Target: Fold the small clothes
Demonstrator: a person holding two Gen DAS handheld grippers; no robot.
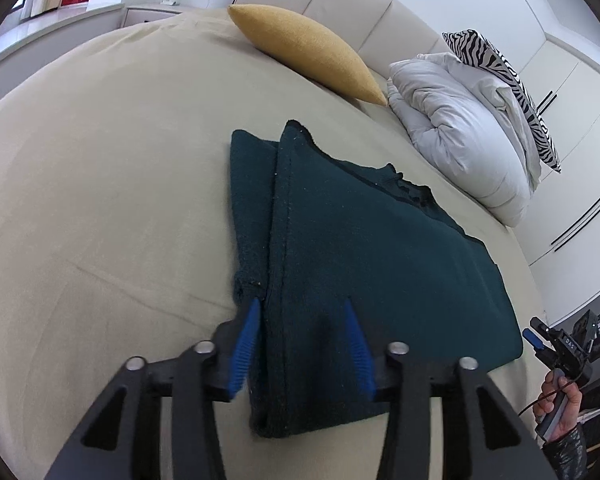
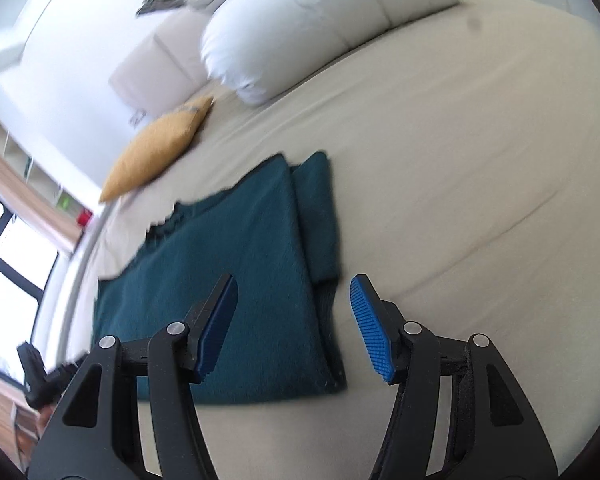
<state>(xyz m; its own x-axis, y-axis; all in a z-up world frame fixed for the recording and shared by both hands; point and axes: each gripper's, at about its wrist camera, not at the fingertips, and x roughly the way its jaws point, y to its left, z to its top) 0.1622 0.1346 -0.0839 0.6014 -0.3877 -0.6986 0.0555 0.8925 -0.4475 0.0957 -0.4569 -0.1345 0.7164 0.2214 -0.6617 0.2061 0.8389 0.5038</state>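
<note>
Sweater [image 1: 372,256], dark green and fuzzy, lies flat on the big bed [image 1: 100,200], partly folded, with one sleeve [image 1: 252,208] tucked along its left side like a long strip. In the left wrist view its far edge shows a thin black trim and a bumpy neck hole; the right wrist view is blurry, so that trim looks like a smudge there. The right wrist view does show the whole near edge of the sweater [image 2: 228,312], flat on the sheet, while the left wrist view hides part of it behind the tool. The bed sheet is cream and smooth with a few soft creases. A yellow pillow [image 1: 312,52] with pointy corners sits far back, and a puffy white blanket [image 1: 468,132] is bunched at the far right with a zebra-striped pillow [image 1: 504,80] on top. The left gripper [image 1: 302,344] has blue ribbed pads held apart, one on each side of the sweater's near left corner, with cloth lying between them; I cannot tell if they squeeze it. The right gripper [image 2: 292,328] floats above the sweater with its blue pads spread wide, touching nothing. At the right edge of the left wrist view, a hand [image 1: 560,404] holds that other tool off the bed's side.
</note>
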